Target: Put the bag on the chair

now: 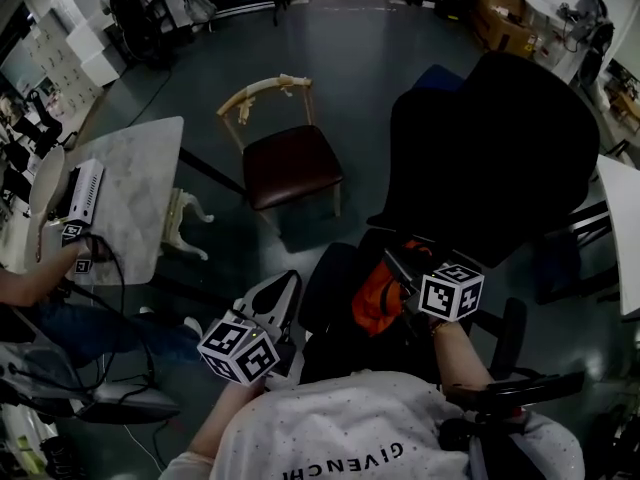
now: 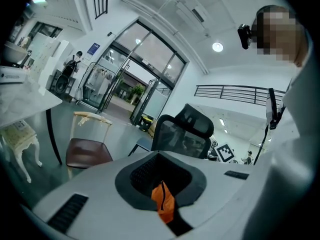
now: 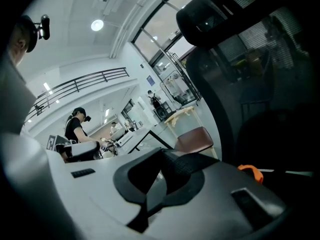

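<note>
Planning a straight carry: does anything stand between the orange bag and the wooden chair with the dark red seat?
Nothing visible does. Only dark floor lies between the orange bag and the wooden chair with the dark red seat, whose seat is bare. The black office chair stands to the right of that line.

Your left gripper (image 2: 161,186) and right gripper (image 3: 161,176) have pale grey shells with black textured hollows; each carries a cube of black-and-white square markers. The bag (image 1: 375,298), at your twelve o'clock, shows bright orange, and its fold in the left gripper's hollow is crossed by a dark zip line. The chair (image 1: 292,166), at eleven o'clock, has a dark reddish-brown seat and a pale cream wooden frame. The office chair (image 1: 490,148), at one o'clock, is solid black. The table (image 1: 140,193), at ten o'clock, is white marble with faint grey veining. The floor (image 1: 350,58) is glossy dark grey-green. Your shirt (image 1: 340,428) is white, speckled with tiny dark dots, with black lettering.
</note>
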{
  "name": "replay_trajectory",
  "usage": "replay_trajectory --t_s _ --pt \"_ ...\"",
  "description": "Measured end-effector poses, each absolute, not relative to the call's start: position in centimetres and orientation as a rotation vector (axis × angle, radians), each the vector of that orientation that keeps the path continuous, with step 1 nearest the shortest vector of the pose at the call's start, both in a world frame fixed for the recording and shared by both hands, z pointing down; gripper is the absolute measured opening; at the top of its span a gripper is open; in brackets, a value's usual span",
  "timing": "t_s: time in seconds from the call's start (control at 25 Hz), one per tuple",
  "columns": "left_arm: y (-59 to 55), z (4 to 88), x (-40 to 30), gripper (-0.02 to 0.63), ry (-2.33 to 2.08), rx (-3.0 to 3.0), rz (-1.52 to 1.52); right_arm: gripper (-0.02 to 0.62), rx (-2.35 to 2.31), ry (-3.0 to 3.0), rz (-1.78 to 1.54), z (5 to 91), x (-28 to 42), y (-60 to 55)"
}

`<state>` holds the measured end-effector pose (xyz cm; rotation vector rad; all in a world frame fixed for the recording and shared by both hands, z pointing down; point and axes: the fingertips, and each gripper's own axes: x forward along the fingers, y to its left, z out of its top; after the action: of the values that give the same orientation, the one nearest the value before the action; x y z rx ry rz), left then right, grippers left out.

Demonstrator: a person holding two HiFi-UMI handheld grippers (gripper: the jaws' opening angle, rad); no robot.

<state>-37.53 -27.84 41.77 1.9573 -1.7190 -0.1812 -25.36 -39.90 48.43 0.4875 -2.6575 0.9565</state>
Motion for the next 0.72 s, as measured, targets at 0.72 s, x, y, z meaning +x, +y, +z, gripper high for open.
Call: replay_trajectory --t_s 0.72 --pt "-26.3 45.8 -38.3 0.0 -1.7 1.834 -0.117 -0.002 0.523 -2.581 0.998 52.8 -25.0 -38.4"
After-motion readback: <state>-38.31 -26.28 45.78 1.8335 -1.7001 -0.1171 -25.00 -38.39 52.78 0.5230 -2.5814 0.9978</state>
